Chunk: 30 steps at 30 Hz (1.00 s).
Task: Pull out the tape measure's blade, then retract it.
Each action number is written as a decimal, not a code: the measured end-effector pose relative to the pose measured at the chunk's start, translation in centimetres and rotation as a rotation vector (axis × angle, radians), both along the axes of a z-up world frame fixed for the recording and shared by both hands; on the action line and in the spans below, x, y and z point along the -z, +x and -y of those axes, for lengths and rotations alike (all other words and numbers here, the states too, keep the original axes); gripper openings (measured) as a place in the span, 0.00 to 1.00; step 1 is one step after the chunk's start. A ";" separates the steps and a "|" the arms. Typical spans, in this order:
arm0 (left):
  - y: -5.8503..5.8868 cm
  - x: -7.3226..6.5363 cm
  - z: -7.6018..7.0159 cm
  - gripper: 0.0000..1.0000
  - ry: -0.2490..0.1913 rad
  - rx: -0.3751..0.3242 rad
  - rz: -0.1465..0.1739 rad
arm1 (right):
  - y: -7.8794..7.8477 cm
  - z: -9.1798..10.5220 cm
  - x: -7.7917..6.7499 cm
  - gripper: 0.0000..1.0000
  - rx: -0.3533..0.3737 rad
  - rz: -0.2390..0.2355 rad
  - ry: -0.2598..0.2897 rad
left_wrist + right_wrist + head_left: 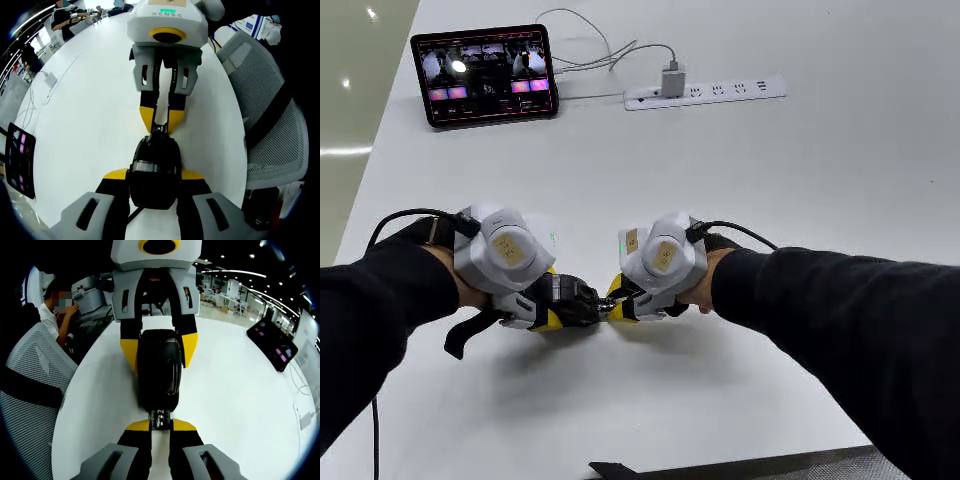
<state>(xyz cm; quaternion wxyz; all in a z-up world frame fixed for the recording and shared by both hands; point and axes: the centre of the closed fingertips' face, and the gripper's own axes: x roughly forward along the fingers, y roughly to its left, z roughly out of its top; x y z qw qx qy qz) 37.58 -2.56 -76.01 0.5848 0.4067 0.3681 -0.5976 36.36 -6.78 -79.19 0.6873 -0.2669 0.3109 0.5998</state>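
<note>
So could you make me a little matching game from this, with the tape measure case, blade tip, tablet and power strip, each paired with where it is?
Things:
1. tape measure case
2. blade tip
3. tablet
4. power strip

Places or states:
A. far left of the table, screen lit
B. clamped in the left gripper
C. far side, with a charger plugged in
D. pinched by the right gripper

Pairs: 1-B; 2-D; 3-A; 4-C

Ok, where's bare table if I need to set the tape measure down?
Bare table lies between the power strip and the right gripper, and between the tablet and the left gripper. It's crowded between the grippers, around the tape measure.
</note>
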 end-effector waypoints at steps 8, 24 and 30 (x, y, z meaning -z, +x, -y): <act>0.0 0.0 0.1 0.30 -0.005 -0.005 0.000 | 0.0 0.5 0.0 0.08 0.007 -0.005 -0.006; 0.0 -0.1 0.1 0.30 -0.011 -0.010 0.003 | 0.0 1.2 0.0 0.08 0.024 -0.014 -0.013; 0.0 -0.1 0.1 0.30 -0.014 -0.015 0.001 | 0.0 1.6 0.0 0.08 0.029 -0.015 -0.018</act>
